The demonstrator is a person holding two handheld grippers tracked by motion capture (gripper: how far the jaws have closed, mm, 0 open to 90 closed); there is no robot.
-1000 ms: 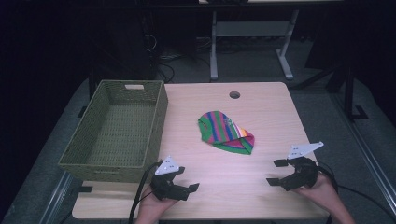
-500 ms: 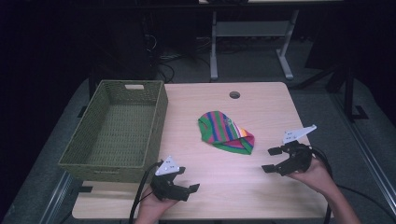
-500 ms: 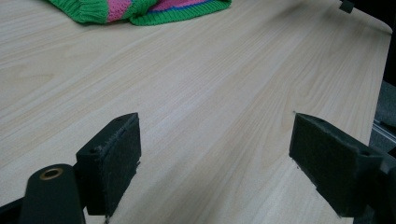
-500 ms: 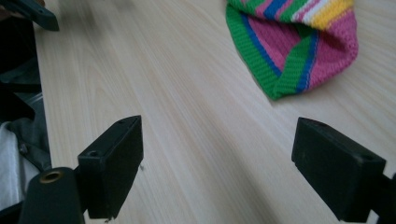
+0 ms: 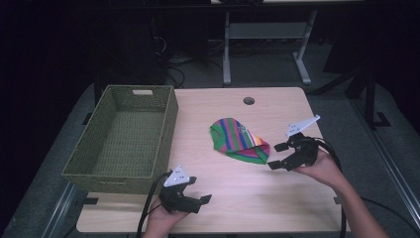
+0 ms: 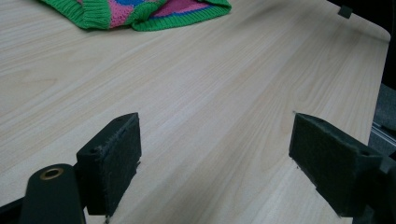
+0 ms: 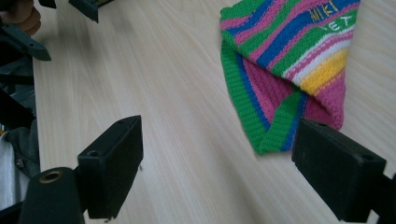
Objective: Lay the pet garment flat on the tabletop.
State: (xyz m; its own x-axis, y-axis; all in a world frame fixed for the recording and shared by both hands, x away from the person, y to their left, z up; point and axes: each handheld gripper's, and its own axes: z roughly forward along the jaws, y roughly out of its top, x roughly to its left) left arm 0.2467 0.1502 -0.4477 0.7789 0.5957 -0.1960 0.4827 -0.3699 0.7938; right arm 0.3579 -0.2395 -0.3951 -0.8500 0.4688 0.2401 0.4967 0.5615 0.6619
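The room around me is dark, with the pale legs of another table (image 5: 262, 44) standing on the grey floor behind; before me lies the light wooden counter (image 5: 237, 193), with a round cable hole (image 5: 248, 100) near its far edge; on its left side sits a big green woven basket (image 5: 126, 139), open-topped, a handle slot cut in its far wall; near the middle of the counter lies a striped knitted hat (image 5: 238, 140), flat on its side, banded in green, pink, blue, yellow and white, with yellow letters stitched on it that I cannot read in full; my right claw (image 5: 278, 155) hovers just beside the hat's green brim, its jaws spread wide with nothing between them; in the right gripper view the hat (image 7: 292, 65) lies ahead, its brim reaching close to one jaw, though I cannot tell if they touch; my left claw (image 5: 198, 202) rests low at the near edge of the counter, well apart from the hat, jaws likewise wide and gripping nothing; in the left gripper view bare wood lies between them and the hat's edge (image 6: 140, 11) shows far ahead.
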